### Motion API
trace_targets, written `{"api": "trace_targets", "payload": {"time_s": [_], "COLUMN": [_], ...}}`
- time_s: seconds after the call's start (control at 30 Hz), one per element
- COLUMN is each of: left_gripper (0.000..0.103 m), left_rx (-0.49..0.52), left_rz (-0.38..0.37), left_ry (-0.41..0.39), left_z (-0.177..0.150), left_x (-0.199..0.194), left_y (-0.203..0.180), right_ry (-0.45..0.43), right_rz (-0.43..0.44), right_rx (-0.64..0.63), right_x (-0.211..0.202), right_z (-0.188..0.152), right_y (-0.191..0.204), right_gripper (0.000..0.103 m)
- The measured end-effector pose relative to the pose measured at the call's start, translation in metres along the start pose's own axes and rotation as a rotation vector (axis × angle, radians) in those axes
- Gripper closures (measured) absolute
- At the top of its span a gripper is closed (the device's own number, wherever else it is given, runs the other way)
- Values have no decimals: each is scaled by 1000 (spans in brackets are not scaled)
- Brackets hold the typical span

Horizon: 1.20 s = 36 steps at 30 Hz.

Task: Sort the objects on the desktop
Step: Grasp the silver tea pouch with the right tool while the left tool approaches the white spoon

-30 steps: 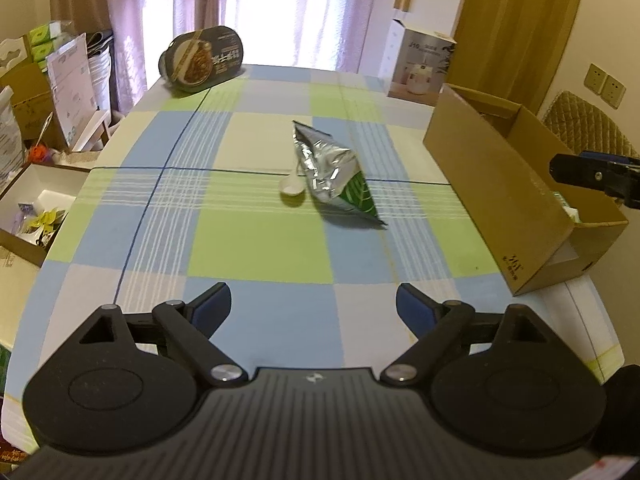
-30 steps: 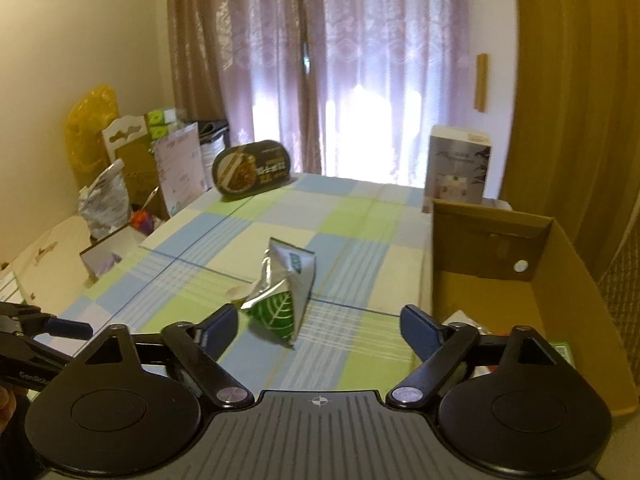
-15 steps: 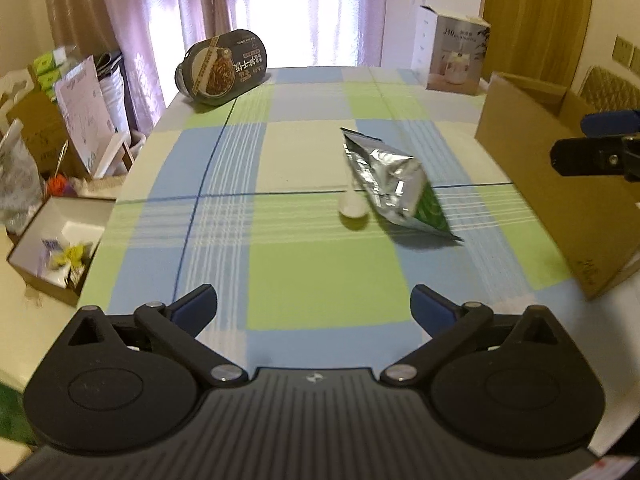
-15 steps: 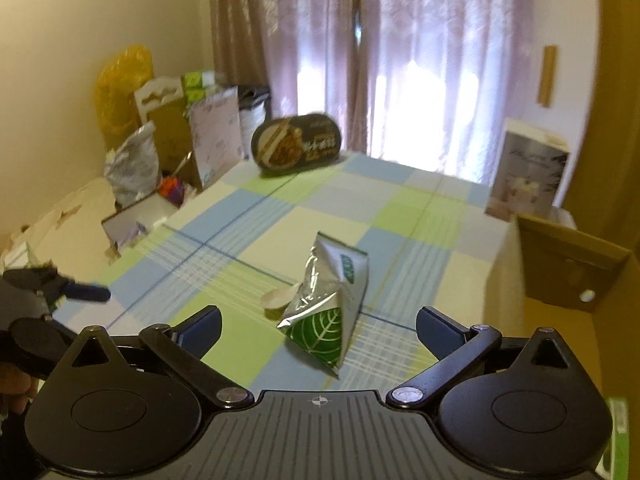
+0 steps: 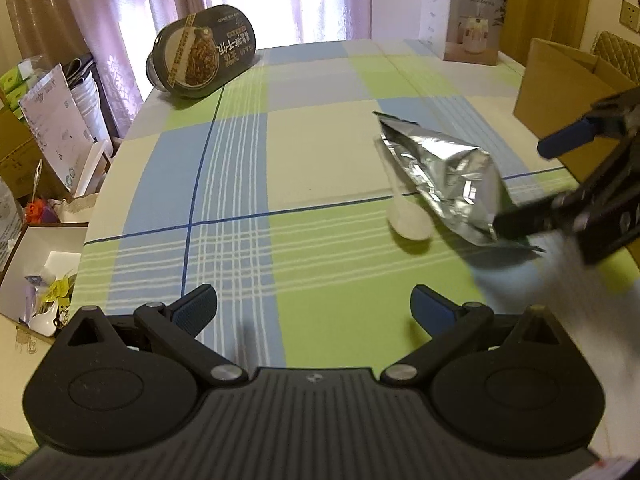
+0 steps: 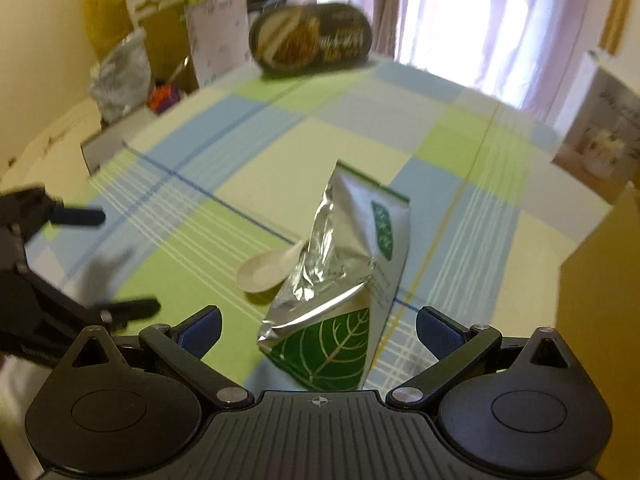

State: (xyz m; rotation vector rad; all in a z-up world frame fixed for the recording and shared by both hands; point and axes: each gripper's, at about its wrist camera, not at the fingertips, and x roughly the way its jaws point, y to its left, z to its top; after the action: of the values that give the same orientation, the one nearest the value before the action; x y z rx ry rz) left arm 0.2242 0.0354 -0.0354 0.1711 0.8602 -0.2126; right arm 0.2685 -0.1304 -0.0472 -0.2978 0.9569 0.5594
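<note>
A silver foil pouch [image 5: 444, 178] with a green leaf print [image 6: 344, 280] lies on the checked tablecloth [image 5: 256, 168], partly over a white plastic spoon [image 5: 408, 220] [image 6: 266, 266]. My right gripper [image 6: 318, 330] is open, its blue-padded fingers on either side of the pouch's near end without touching it. In the left wrist view the right gripper [image 5: 532, 184] reaches in from the right at the pouch's lower corner. My left gripper [image 5: 314, 308] is open over bare cloth, short of the spoon; it shows blurred at the left of the right wrist view [image 6: 100, 258].
A dark oval noodle bowl [image 5: 202, 52] [image 6: 314, 40] lies tipped at the far left corner. A white appliance carton [image 5: 464, 28] stands at the far edge. A brown cardboard box [image 5: 560, 88] sits at the right. Off the table's left side are open boxes [image 5: 36, 264] and clutter.
The right gripper has swung left and down from the cardboard box to straddle the pouch's near end. The left gripper has moved forward and turned left. Both stayed open; pouch and spoon have not moved.
</note>
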Motion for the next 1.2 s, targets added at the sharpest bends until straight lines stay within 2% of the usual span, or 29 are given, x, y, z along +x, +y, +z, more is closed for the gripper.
{"api": "trace_targets", "payload": {"time_s": [0.17, 0.33, 0.47, 0.6, 0.77, 1.03, 1.13, 1.2], "left_gripper": [2, 2, 2, 3, 3, 10, 16, 27], "left_rx": [-2, 0, -7, -7, -7, 21, 40, 42], "left_rz": [-13, -45, -57, -75, -102, -180, -184, -187], "left_ry": [1, -4, -10, -10, -16, -37, -39, -30], "left_z": [4, 5, 5, 8, 14, 36, 45, 48], "left_x": [16, 22, 23, 24, 25, 37, 47, 55], "left_y": [8, 10, 9, 5, -5, -31, -41, -45], "right_ry": [73, 61, 54, 44, 32, 25, 23, 21], "right_rz": [-18, -17, 7, -5, -5, -62, -71, -73], "right_rx": [-14, 28, 53, 59, 67, 166, 191, 193], "right_x": [33, 47, 49, 47, 41, 15, 6, 2], "right_z": [1, 4, 8, 11, 11, -19, -29, -33], "right_y": [-5, -18, -26, -28, -33, -56, -64, -66], "right_gripper": [2, 4, 20, 30, 49, 51, 51, 50]}}
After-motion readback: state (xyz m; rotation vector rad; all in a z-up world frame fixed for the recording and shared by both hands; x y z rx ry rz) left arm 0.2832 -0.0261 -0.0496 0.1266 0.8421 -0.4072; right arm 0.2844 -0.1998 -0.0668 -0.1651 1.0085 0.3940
